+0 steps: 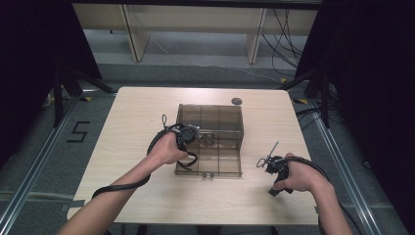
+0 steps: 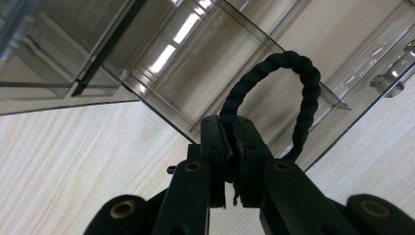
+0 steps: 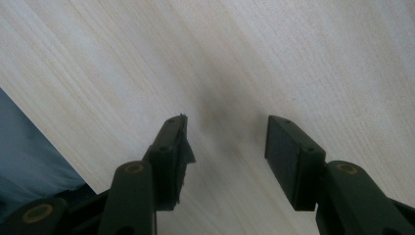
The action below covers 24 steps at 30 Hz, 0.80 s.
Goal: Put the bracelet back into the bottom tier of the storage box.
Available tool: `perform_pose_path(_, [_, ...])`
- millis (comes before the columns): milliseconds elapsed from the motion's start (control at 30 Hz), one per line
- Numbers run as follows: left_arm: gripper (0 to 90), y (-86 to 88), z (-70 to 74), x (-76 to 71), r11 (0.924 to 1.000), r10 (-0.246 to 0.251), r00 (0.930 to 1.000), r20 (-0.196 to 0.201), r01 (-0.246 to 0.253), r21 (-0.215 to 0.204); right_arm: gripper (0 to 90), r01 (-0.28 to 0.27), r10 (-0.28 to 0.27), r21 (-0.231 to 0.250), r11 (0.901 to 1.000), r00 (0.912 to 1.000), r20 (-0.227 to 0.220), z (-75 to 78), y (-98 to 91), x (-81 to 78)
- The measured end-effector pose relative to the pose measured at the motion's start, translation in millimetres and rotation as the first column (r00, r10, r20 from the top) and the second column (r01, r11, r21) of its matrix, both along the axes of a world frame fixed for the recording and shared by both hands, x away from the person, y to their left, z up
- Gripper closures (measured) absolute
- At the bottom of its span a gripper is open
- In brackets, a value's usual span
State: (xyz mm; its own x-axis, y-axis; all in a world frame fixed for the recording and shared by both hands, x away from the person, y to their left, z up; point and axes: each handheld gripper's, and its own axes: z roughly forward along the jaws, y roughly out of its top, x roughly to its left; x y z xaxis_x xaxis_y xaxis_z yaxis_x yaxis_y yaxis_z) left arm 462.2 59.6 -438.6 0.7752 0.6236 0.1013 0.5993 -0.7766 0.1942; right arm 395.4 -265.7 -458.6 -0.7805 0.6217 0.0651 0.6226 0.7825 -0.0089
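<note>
Your left gripper (image 2: 230,147) pinches the black rope loop (image 2: 288,93) just above the smoky compartment box (image 1: 210,139) on the table (image 1: 137,117); release carelessly and the springy loop straddles a divider. Your right gripper (image 3: 227,142) rests wide and empty beside it.

Organizer box (image 1: 209,142) blocks table (image 1: 132,112) centre; bare wood all around.

Bare forearms, black fingers (image 3: 293,161) (brass-coloured pivots), thick black cables (image 1: 117,186)
</note>
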Motion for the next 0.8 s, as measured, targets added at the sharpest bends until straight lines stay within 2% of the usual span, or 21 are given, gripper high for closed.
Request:
perform_pose_path(133, [84.3, -0.7, -1.9, 0.4, 0.9997, -0.012, 0.9999, -0.007, 0.012, 0.021, 51.1, 0.000, 0.000, 0.000, 1.0000, 1.0000, -0.001, 0.0, -0.1, -0.1])
perform_pose_path(167, [84.3, -1.3, -3.7, -0.4, 1.0000, -0.002, 1.0000, 0.001, 0.002, 0.008, 51.1, 0.001, -0.001, 0.001, 1.0000, 1.0000, -0.001, -0.1, -0.1, -0.1])
perform_pose_path(233, [84.4, -1.9, -5.1, -0.7, 0.9998, -0.008, 1.0000, -0.001, 0.008, 0.016, 51.1, 0.000, 0.000, 0.001, 1.0000, 1.0000, -0.001, -0.1, -0.2, -0.1])
perform_pose_path(267, [84.3, -2.1, -4.8, -0.2, 0.9994, -0.017, 0.9997, -0.015, 0.017, 0.029, 51.0, -0.001, 0.001, 0.002, 1.0000, 1.0000, -0.001, -0.2, -0.3, -0.1])
perform_pose_path(300, [84.4, -2.2, -6.0, -0.5, 0.9992, -0.021, 0.9998, -0.008, 0.021, 0.033, 51.0, -0.002, 0.002, 0.002, 1.0000, 1.0000, -0.001, -0.3, -0.4, 0.0])
perform_pose_path(367, [84.4, -2.8, -6.7, -0.7, 0.9992, -0.017, 0.9998, -0.014, 0.018, 0.037, 51.1, -0.031, 0.031, 0.009, 0.9995, 0.9995, 0.009, -1.9, -2.7, 1.6])
perform_pose_path(633, [84.3, -3.5, -9.2, -0.6, 0.9973, -0.035, 0.9992, -0.019, 0.036, 0.063, 51.0, -0.045, 0.045, 0.025, 0.9987, 0.9990, -0.007, -2.8, -3.4, 3.3])
perform_pose_path(733, [84.3, -4.9, -10.9, -1.4, 0.9980, -0.026, 0.9996, -0.012, 0.027, 0.058, 51.0, -0.040, 0.040, 0.015, 0.9991, 0.9992, 0.007, -2.8, -2.6, 2.0])
perform_pose_path(800, [84.3, -4.9, -10.9, -0.7, 0.9962, -0.042, 0.9989, -0.022, 0.043, 0.075, 51.0, -0.042, 0.042, 0.016, 0.9990, 0.9991, 0.007, -2.9, -2.7, 2.1])
